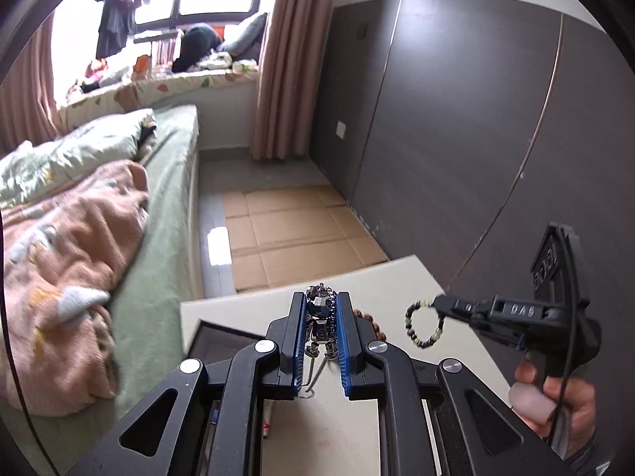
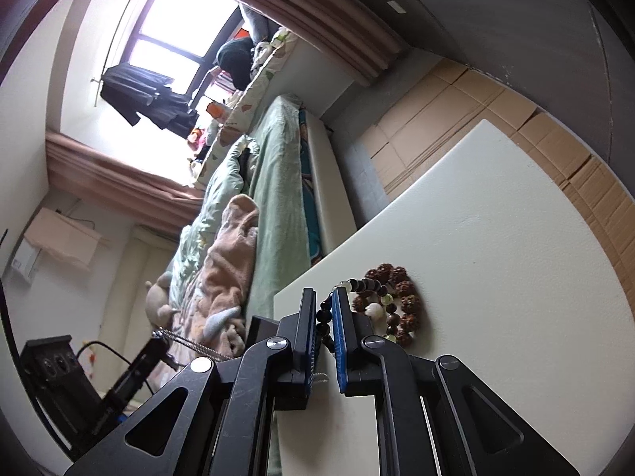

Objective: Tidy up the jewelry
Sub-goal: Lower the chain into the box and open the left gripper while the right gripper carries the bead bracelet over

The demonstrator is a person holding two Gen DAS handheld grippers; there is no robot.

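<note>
My left gripper [image 1: 321, 302] is shut on a small metal robot-shaped pendant [image 1: 320, 317], whose chain [image 1: 313, 373] hangs down between the blue pads. It is held above the white table [image 1: 397, 277]. To the right, my right gripper [image 1: 438, 302] pinches a bracelet of dark and pale green beads [image 1: 424, 327], which dangles as a loop. In the right wrist view the right gripper [image 2: 323, 293] is shut on that beaded bracelet [image 2: 367, 286]. A brown knobbly bead bracelet [image 2: 405, 301] lies on the table [image 2: 496, 258] just beyond it. The left gripper [image 2: 158, 343] shows at lower left, trailing the chain [image 2: 194, 344].
A dark open box [image 1: 216, 341] sits at the table's left edge. A bed with green and pink bedding [image 1: 99, 218] runs along the left. Flattened cardboard [image 1: 293, 230] covers the floor beside a dark wardrobe wall [image 1: 456, 119]. A hand [image 1: 563, 396] grips the right tool's handle.
</note>
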